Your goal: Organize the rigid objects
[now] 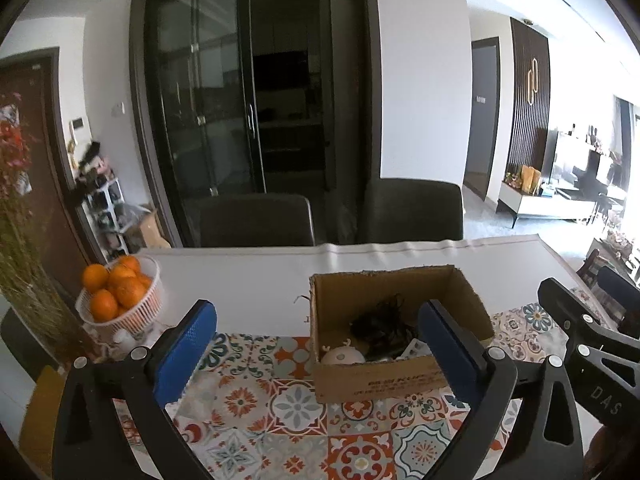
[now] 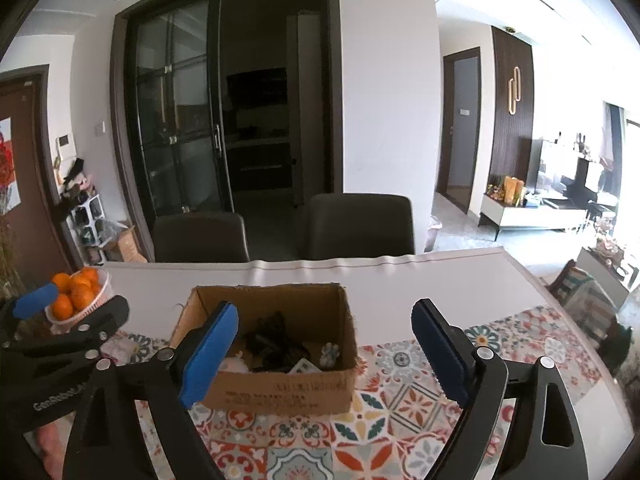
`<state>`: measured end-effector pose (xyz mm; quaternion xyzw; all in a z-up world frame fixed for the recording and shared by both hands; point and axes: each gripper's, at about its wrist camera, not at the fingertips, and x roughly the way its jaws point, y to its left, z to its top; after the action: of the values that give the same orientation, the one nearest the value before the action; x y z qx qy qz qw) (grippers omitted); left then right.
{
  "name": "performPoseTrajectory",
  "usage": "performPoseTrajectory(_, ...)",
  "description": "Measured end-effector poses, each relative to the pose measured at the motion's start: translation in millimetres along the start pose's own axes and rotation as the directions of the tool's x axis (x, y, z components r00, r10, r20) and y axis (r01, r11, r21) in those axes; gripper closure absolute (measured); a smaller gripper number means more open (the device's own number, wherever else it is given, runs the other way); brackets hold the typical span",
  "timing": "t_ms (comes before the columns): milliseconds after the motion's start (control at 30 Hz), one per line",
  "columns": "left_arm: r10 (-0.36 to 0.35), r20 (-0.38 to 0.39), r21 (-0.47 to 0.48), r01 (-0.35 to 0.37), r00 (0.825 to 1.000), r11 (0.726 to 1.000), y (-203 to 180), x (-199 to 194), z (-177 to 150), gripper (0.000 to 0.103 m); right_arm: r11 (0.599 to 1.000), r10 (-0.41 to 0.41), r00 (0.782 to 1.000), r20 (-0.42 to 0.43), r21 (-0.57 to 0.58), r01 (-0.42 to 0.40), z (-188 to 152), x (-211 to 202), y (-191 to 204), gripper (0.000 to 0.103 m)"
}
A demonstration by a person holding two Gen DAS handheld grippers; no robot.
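A: We start at our left gripper (image 1: 318,350): its blue pads (image 1: 188,350) stand wide apart with nothing between them. The right-hand pad covers part of the cardboard box (image 1: 376,382).

B: Our right gripper (image 2: 324,354) is the same, spread and empty. Its left pad (image 2: 210,354) hides the box's (image 2: 288,390) near left corner.

A: The box sits open-topped on the patterned tablecloth (image 1: 296,408), just beyond both sets of fingers. Inside we see a tangle of black cable (image 1: 380,326), a pale round thing with small antlers (image 1: 342,354), half hidden by the front wall, and a patterned card corner.

B: From the right wrist we also pick out a small pale figurine (image 2: 330,354) against the right wall. What it is, we cannot tell.

A: Farther left, a white basket (image 1: 136,312) of oranges (image 1: 116,286) stands on the table. The right gripper's body is cut off at the left view's edge.

B: Two dark chairs (image 2: 360,224) stand behind the table.
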<state>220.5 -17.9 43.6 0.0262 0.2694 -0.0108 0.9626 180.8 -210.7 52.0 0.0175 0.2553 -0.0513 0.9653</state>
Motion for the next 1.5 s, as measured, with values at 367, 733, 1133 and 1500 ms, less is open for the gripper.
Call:
performPoseTrajectory(367, 0.049, 0.088, 0.010, -0.050, 0.995, 0.999, -3, -68, -6, 0.000, 1.000, 0.002, 0.999, 0.049, 0.001, -0.002, 0, -60, -7, 0.013)
performPoseTrajectory(733, 0.071, 0.155, 0.039, -0.078, 0.985, 0.996, -8, -110, -15, 0.000, 1.000, 0.021, 0.998, 0.060, 0.019, -0.023, -8, -94, -18, 0.012)
performPoseTrajectory(1133, -0.005, 0.122, 0.016, 0.003, 0.993, 1.000, -7, -119, -23, 0.000, 1.000, 0.012, 0.996, 0.089, -0.011, -0.011, -14, -119, -17, 0.011)
performPoseTrajectory(1500, -0.016, 0.126, 0.020, 0.014, 0.992, 1.000, -5, -128, -22, 0.000, 1.000, 0.011, 0.995, 0.101, -0.008, -0.010, -16, -125, -17, 0.011)
